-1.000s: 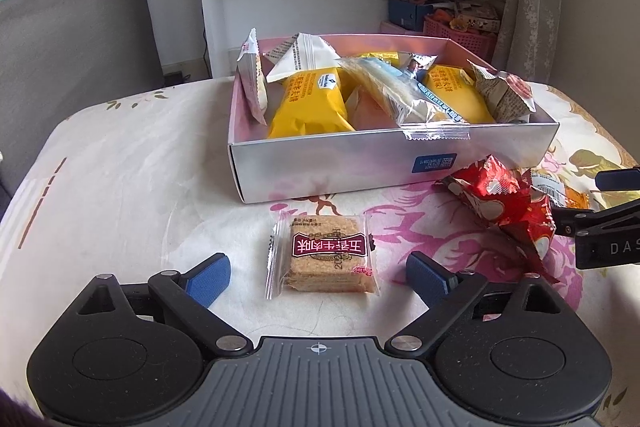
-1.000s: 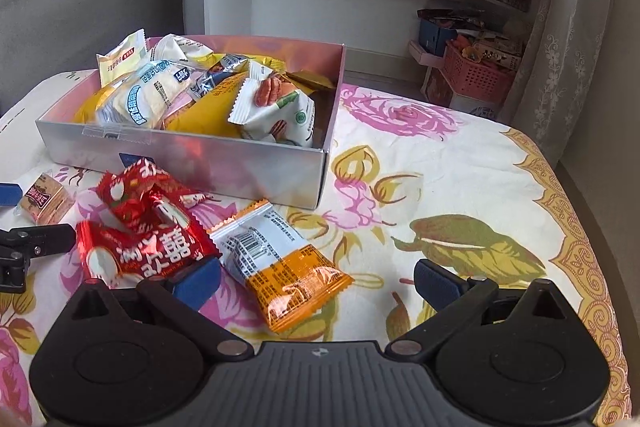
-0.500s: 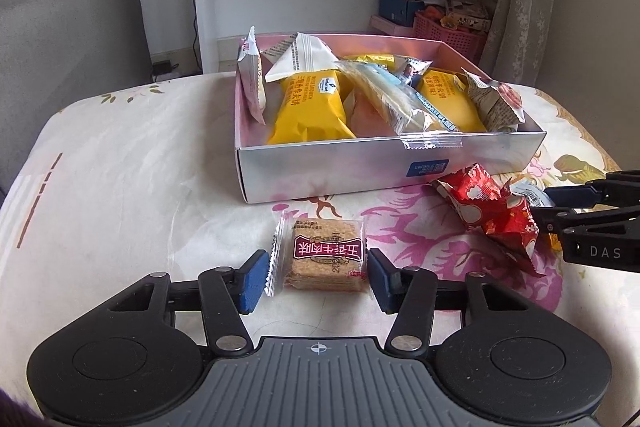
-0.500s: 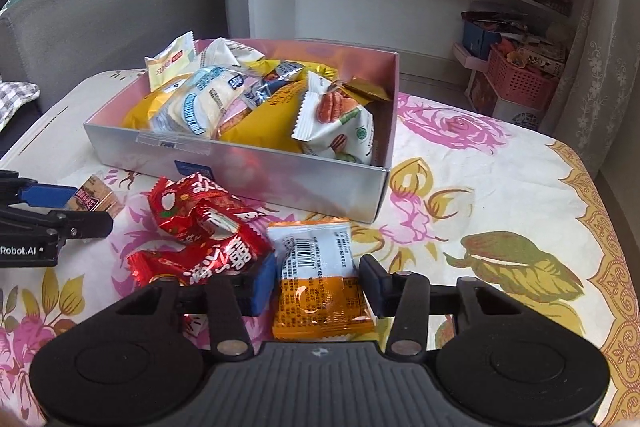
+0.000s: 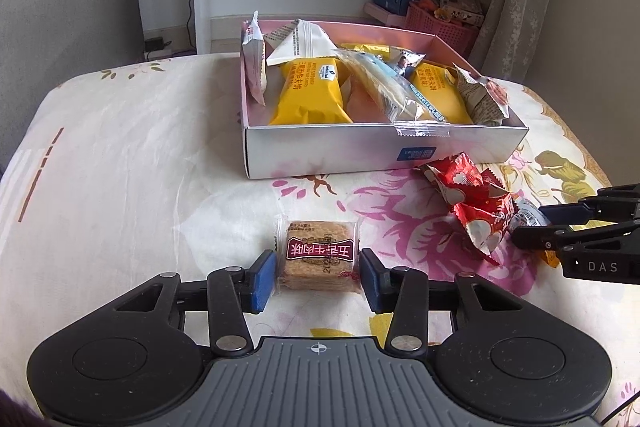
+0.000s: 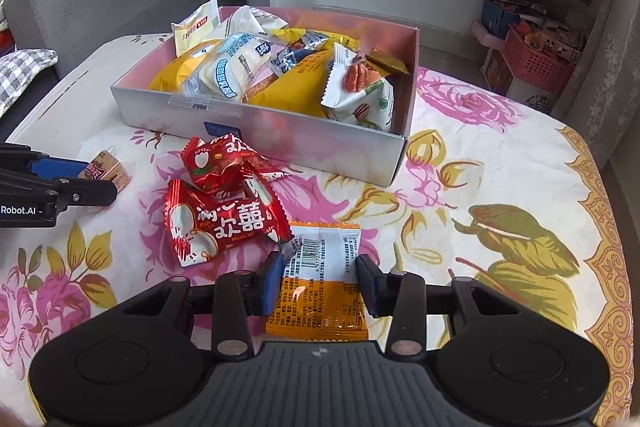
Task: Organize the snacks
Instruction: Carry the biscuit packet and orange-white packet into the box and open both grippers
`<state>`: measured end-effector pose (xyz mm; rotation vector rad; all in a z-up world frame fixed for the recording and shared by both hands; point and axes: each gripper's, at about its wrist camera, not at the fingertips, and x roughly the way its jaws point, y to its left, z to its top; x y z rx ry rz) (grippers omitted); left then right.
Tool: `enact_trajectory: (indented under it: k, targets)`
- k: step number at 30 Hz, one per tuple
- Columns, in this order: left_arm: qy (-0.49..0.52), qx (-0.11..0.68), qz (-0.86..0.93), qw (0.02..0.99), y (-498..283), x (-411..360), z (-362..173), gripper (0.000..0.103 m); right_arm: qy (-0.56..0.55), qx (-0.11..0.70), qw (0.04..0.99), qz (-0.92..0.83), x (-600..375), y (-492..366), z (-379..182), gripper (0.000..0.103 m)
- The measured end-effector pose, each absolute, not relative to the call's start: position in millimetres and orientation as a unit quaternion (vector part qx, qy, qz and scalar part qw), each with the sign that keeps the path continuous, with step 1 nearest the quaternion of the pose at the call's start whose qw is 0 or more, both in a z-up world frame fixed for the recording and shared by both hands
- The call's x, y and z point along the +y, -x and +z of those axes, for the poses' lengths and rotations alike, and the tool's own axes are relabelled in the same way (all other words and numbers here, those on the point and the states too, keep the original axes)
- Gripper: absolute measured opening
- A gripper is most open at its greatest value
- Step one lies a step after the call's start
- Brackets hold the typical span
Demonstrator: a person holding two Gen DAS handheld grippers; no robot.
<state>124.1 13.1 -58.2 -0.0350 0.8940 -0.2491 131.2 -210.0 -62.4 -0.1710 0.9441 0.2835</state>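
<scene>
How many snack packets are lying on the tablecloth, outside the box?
4. Cracker packet in the left claw; orange packet in the right claw; two red packets between them. Others may hide.

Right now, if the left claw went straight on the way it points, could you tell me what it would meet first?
The left claw has just been closing on the biscuit packet, which sits between its pads. Going straight on, it would likely press that packet into the flowered cloth; the box lies well beyond.

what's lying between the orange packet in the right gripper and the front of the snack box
In the right wrist view, the two red packets lie on the flowered cloth between the orange packet and the snack box, slightly left of the straight line.
</scene>
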Motion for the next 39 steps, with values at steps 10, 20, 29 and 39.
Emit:
enact_trajectory:
  k: [10,20,29,39]
  targets:
    - [0.034,0.433,-0.114,0.893,-122,22,-49,0.042,0.013,0.505,0.855,0.115,-216,-127,-57,0.032]
    - [0.034,0.429,-0.116,0.895,-117,26,-39,0.042,-0.04,0.524,0.843,0.115,-221,-121,-51,0.032]
    - [0.027,0.417,-0.123,0.9,-110,31,-29,0.042,-0.084,0.512,0.846,0.12,-228,-116,-34,0.032]
    - [0.051,0.392,-0.121,0.911,-116,36,-13,0.042,-0.135,0.46,0.869,0.121,-232,-119,-3,0.032]
